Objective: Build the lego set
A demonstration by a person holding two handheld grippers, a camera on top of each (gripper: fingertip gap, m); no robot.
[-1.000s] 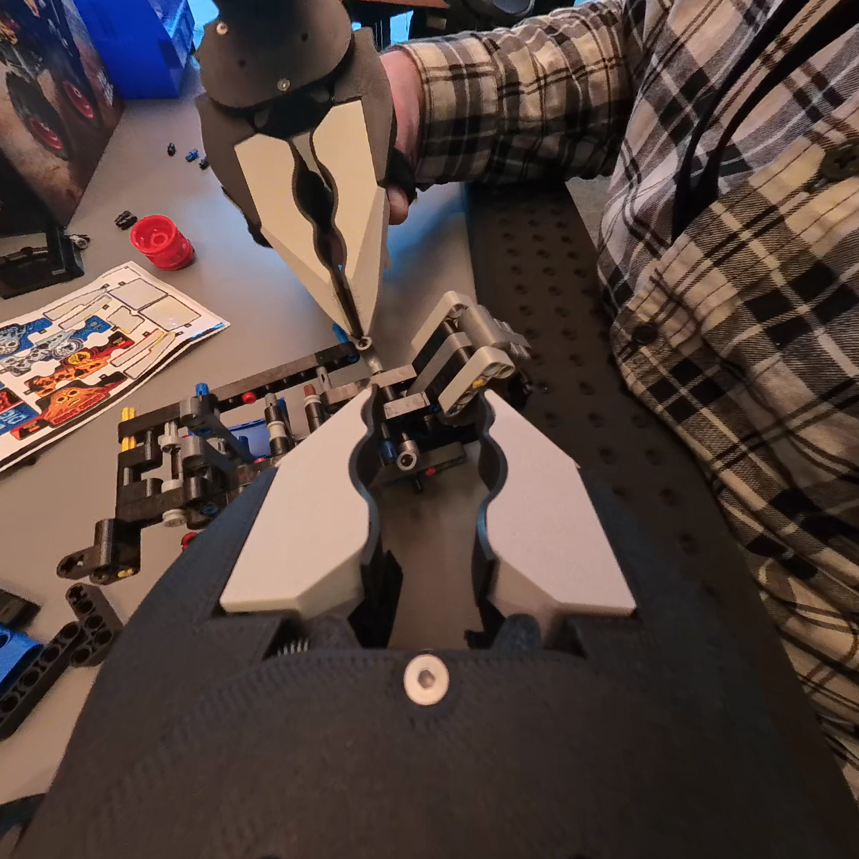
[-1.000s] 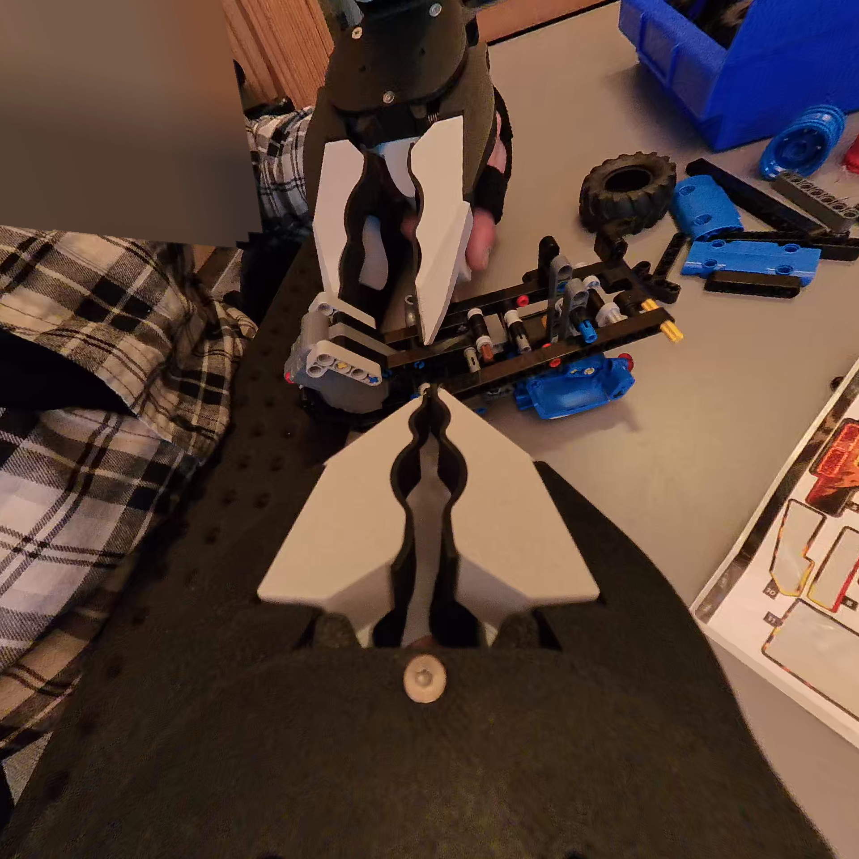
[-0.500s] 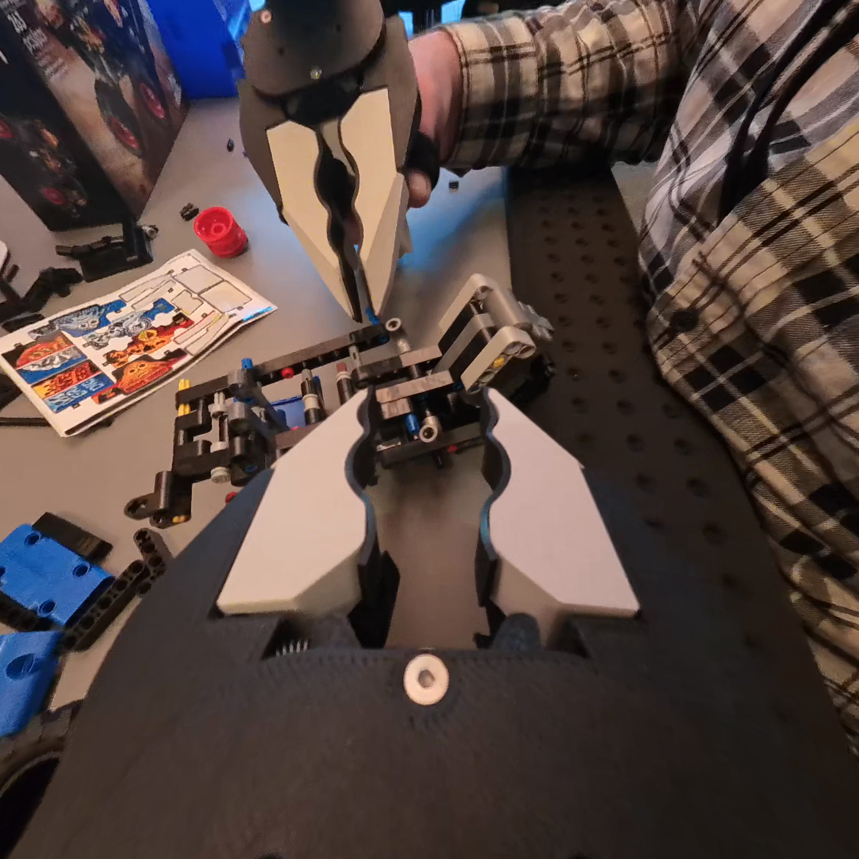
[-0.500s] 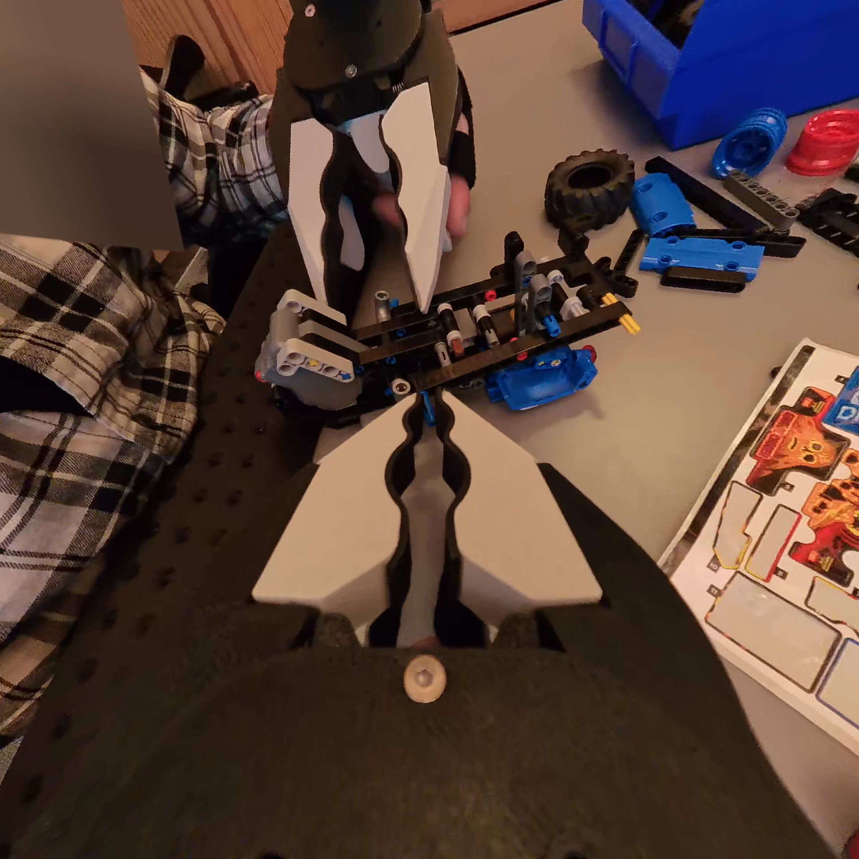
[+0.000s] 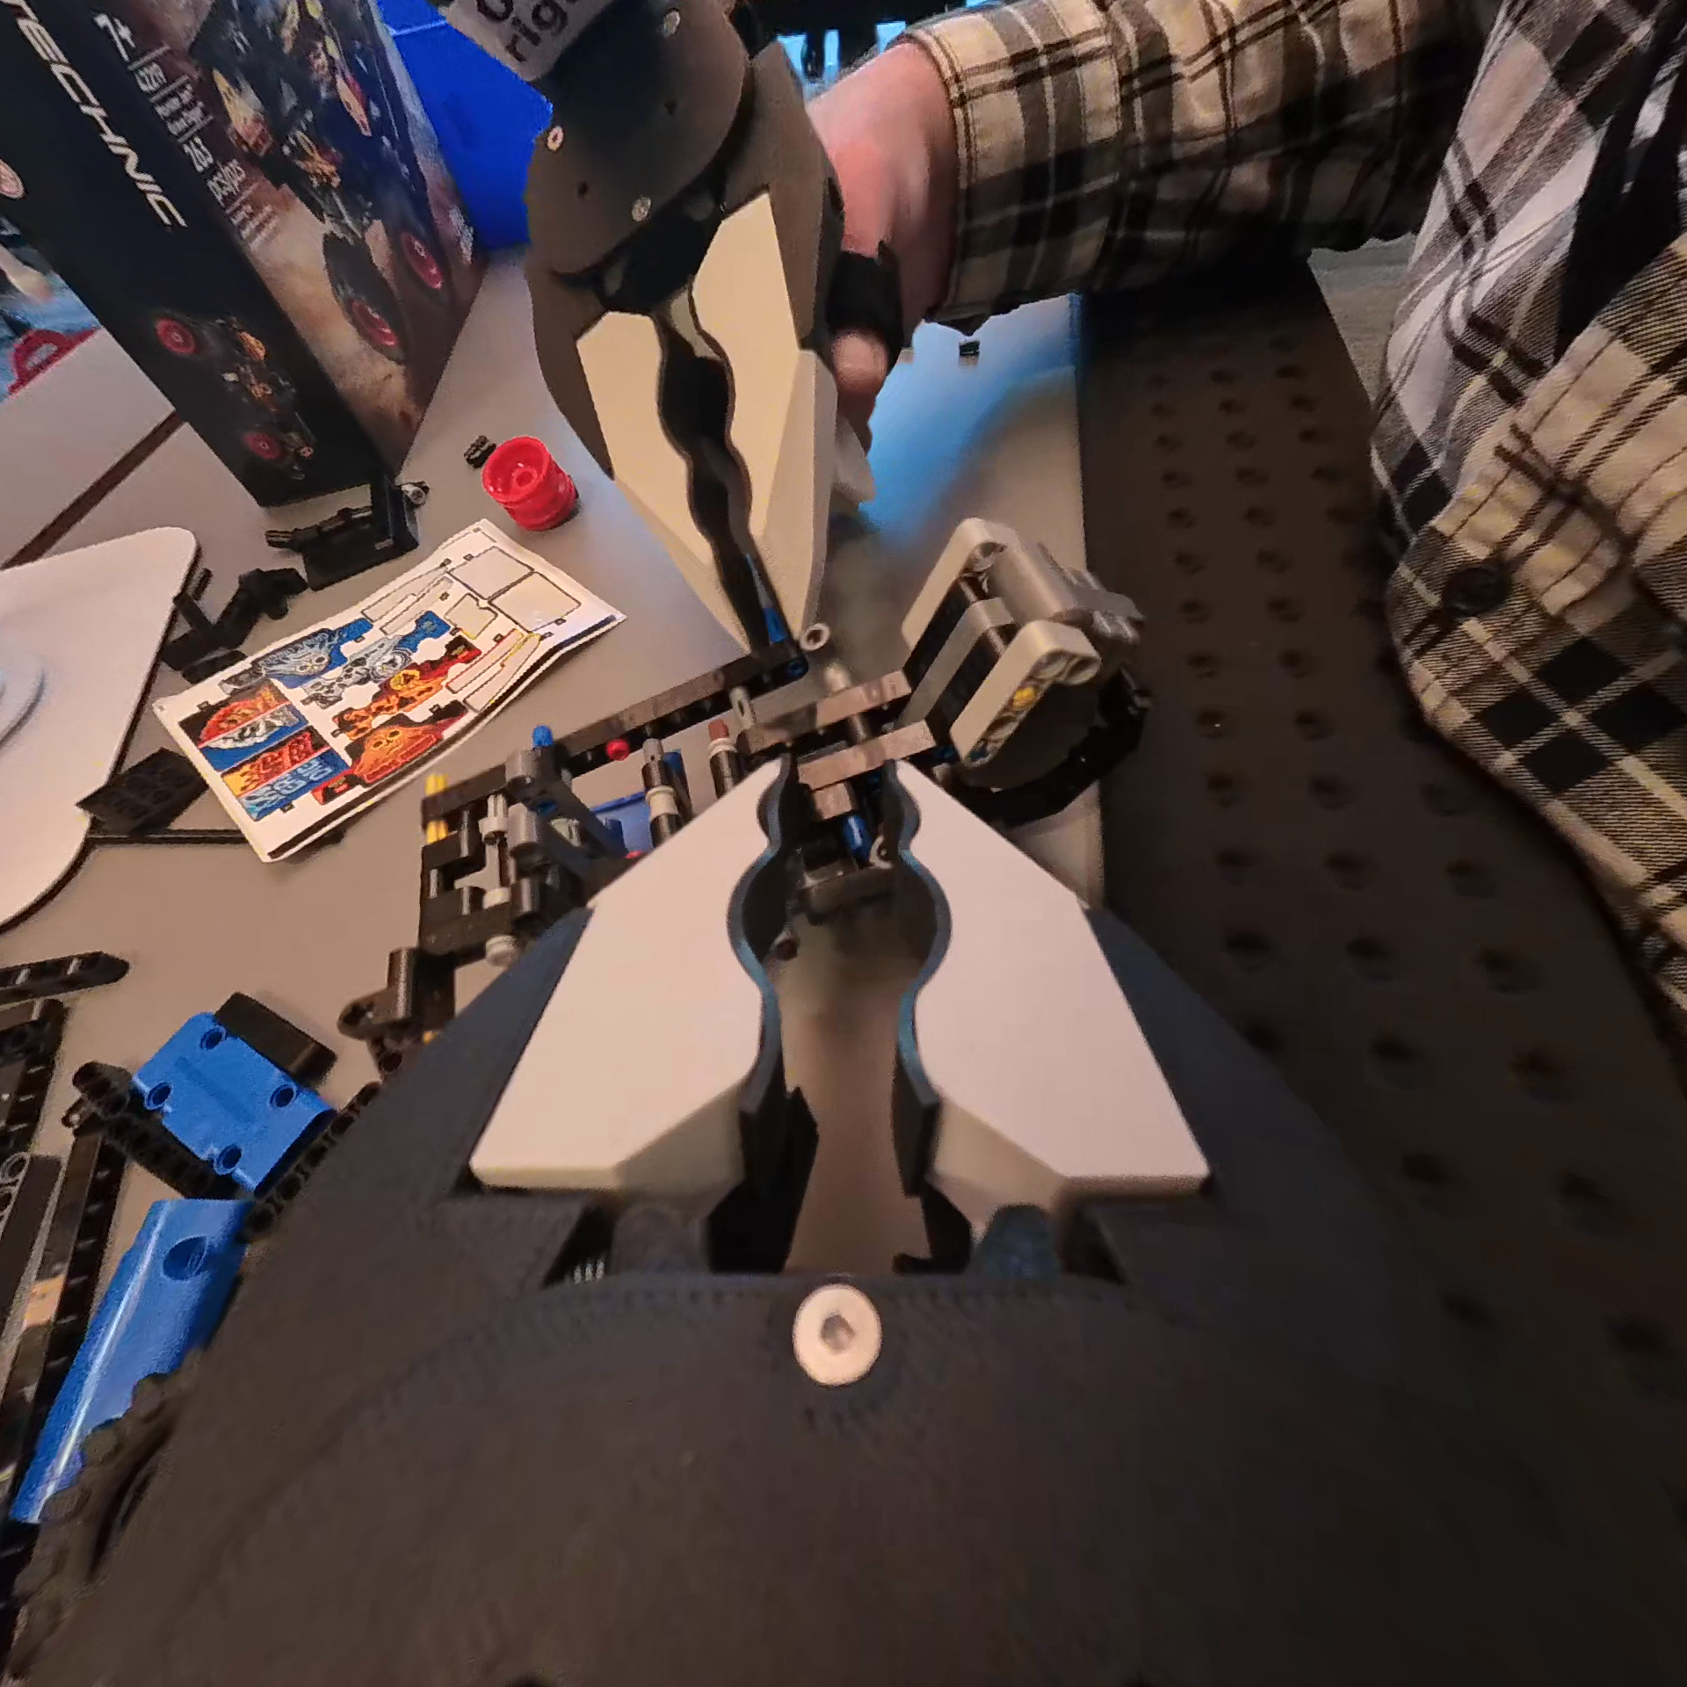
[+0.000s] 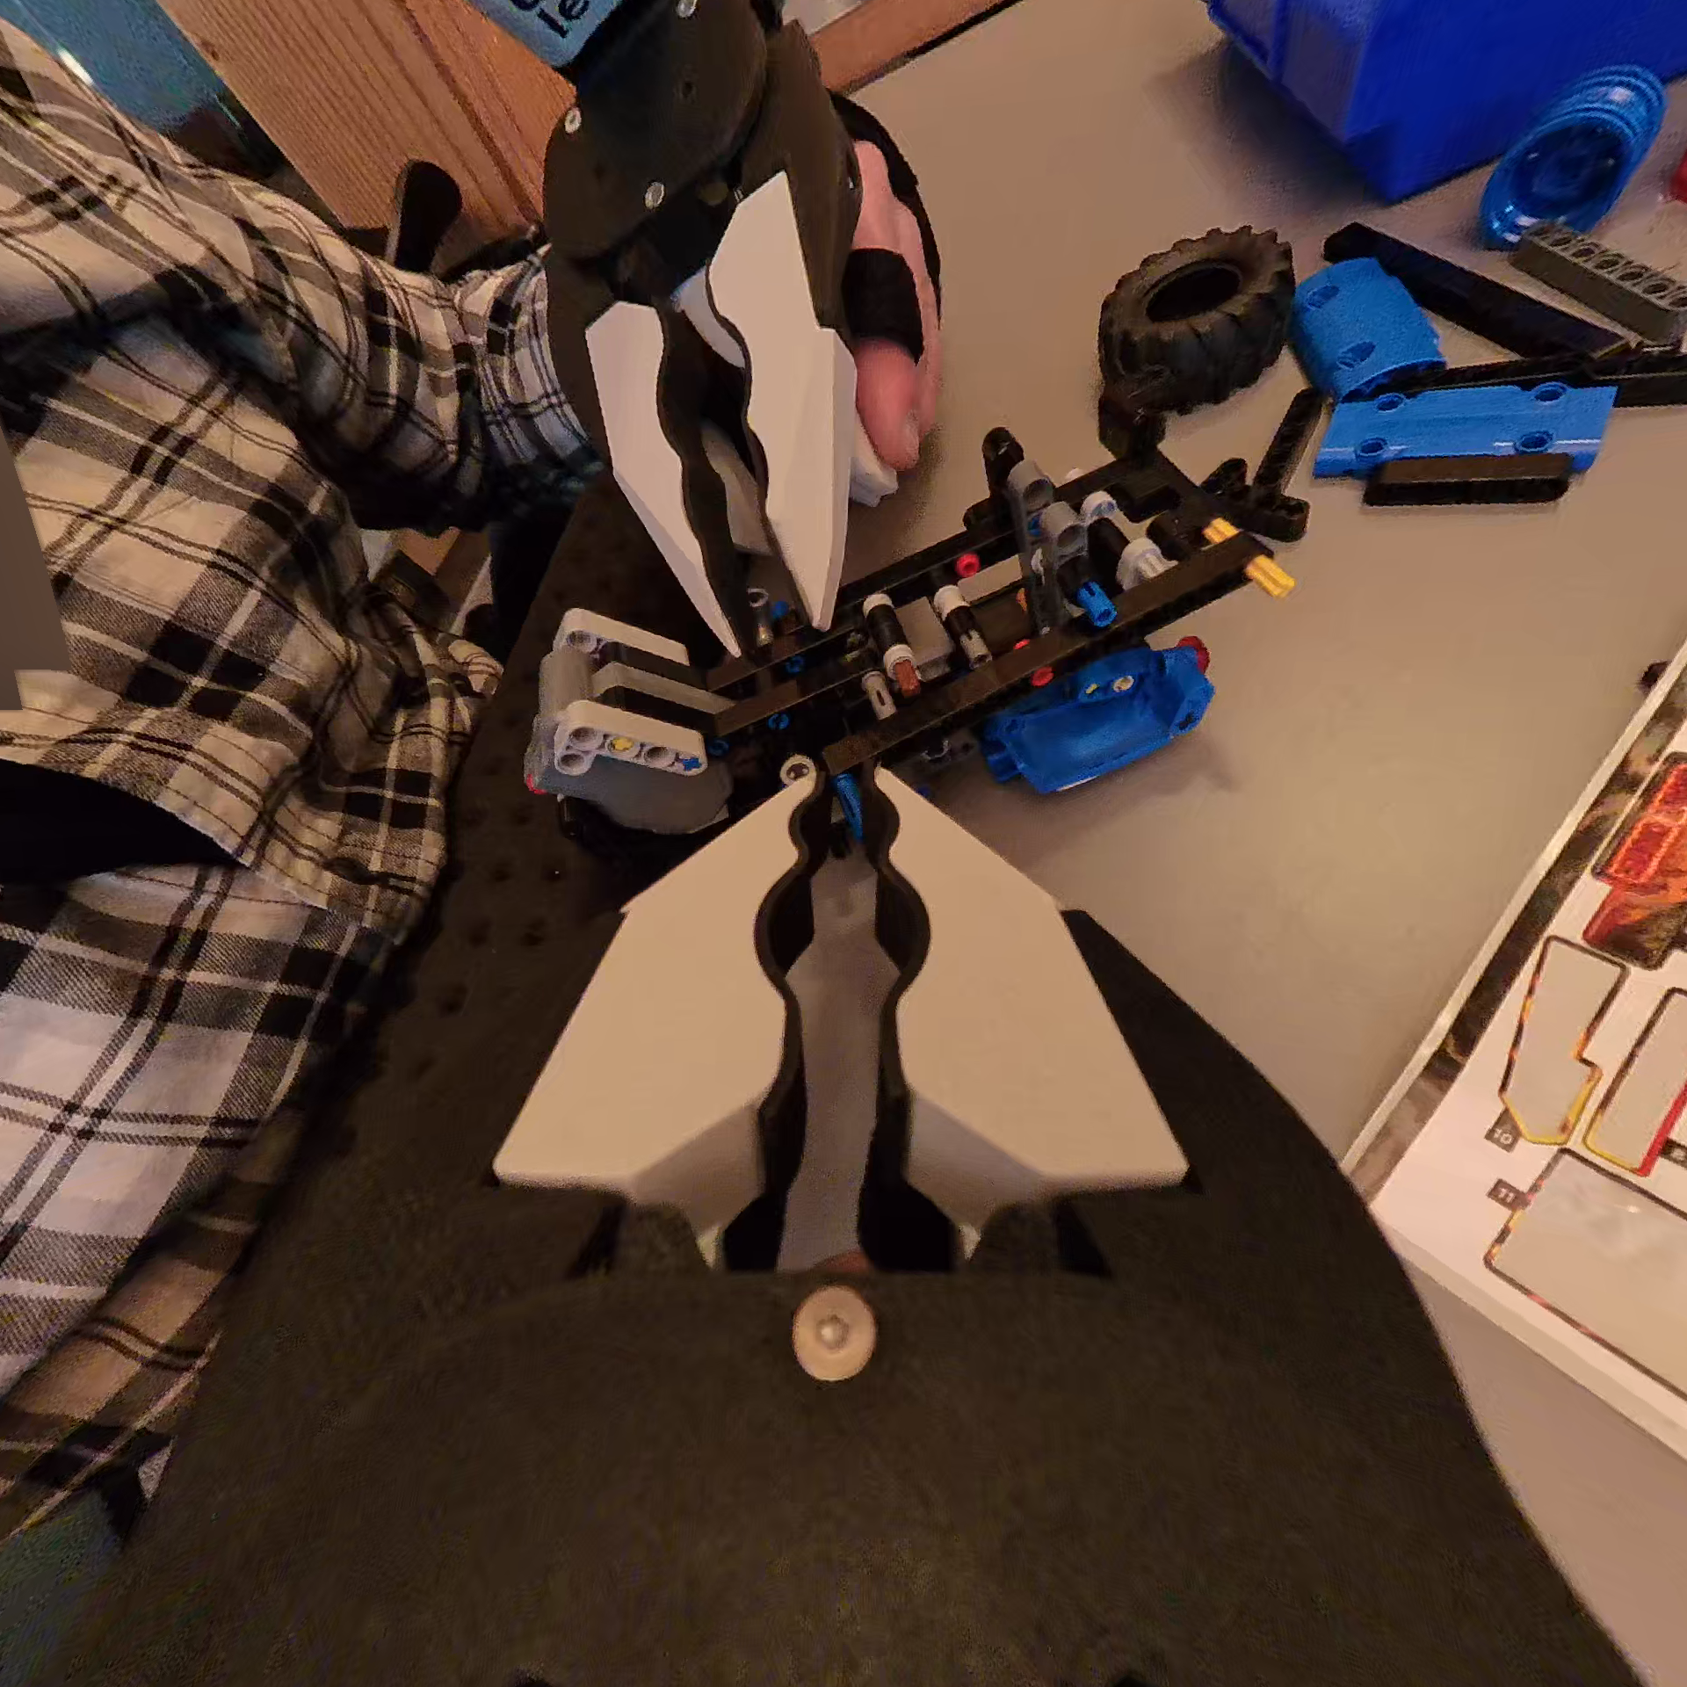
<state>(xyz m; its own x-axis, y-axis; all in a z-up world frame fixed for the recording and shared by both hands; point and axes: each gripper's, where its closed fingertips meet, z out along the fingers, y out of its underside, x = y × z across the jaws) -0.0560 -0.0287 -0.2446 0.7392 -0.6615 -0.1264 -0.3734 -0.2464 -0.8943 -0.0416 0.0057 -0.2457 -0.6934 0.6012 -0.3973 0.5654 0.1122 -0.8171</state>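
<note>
Grey tabletop (image 6: 1369,822) beside a black perforated mat (image 5: 1324,730), carrying a set box (image 5: 228,228), sticker sheet (image 5: 383,685) and black tyre (image 6: 1196,315). Black Technic chassis (image 6: 986,657) lies across the table-mat edge; left gripper (image 5: 840,776) clamps its near beams. Right gripper (image 6: 844,785) pinches a blue pin (image 6: 849,803) at the chassis's far beam.
</note>
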